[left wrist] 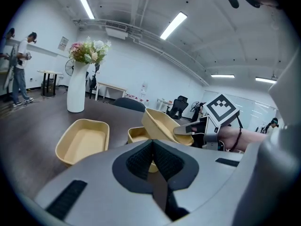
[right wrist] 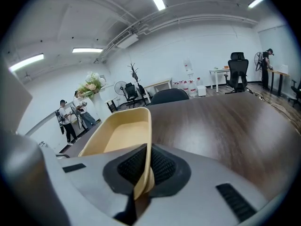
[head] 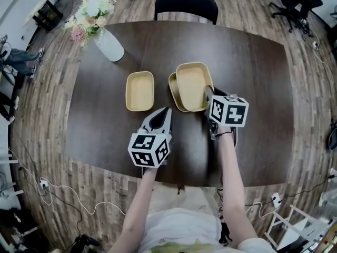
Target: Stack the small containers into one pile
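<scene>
Three tan containers are on or over the dark table (head: pixel 253 115). One container (head: pixel 139 91) lies flat at the left. My right gripper (head: pixel 209 96) is shut on the near rim of a second container (head: pixel 193 86), which hangs tilted above the third container (head: pixel 172 91). In the right gripper view the held container (right wrist: pixel 124 133) runs forward from the jaws of the right gripper (right wrist: pixel 143 173). My left gripper (head: pixel 160 117) is in front of the containers, jaws together and holding nothing. The left gripper view shows the left gripper (left wrist: pixel 153 157), the flat container (left wrist: pixel 84 140), the lower container (left wrist: pixel 138 134) and the lifted container (left wrist: pixel 162 124).
A white vase with flowers (head: pixel 108 44) stands on the table's far left corner. A black chair (head: pixel 185 4) sits behind the far edge. Cables (head: pixel 58 186) lie on the wooden floor. People stand far off in the room (left wrist: pixel 19 67).
</scene>
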The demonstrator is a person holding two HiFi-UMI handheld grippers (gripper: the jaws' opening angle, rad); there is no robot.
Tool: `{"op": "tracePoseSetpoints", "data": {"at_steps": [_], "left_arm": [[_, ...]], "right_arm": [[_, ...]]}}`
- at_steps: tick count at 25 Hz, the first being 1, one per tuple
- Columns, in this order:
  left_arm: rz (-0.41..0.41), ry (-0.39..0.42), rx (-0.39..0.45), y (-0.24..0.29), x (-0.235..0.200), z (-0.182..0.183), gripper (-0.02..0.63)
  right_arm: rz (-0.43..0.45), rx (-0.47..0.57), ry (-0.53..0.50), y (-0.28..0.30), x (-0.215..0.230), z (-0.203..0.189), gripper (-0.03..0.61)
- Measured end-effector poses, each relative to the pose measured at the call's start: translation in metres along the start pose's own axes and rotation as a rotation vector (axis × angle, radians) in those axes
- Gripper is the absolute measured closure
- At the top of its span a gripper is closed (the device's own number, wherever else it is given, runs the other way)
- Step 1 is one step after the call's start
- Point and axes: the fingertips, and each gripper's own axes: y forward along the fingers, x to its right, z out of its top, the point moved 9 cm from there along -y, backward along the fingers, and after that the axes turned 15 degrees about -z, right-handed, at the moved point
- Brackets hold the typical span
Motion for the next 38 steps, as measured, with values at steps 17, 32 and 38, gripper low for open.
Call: {"op": "tracePoseSetpoints", "data": {"at_steps": [17,32,38], "left_arm": [[0.032,-0.05,-0.003,-0.004,-0.022,-0.005,0.589],[0.036,-0.053,-0.002,-0.004,-0.022,-0.008,0.589],[0.044,-0.053,0.009,-0.007,-0.02,-0.008,0.589]], "right_arm": [[0.012,-0.087,-0.177,0.037,-0.025,-0.005,0.551],[0.038,-0.074,-0.205,0.038,-0.032,-0.011,0.466],[0.009,-0.009,-0.181,0.032,-0.031,-0.01,0.393]]}}
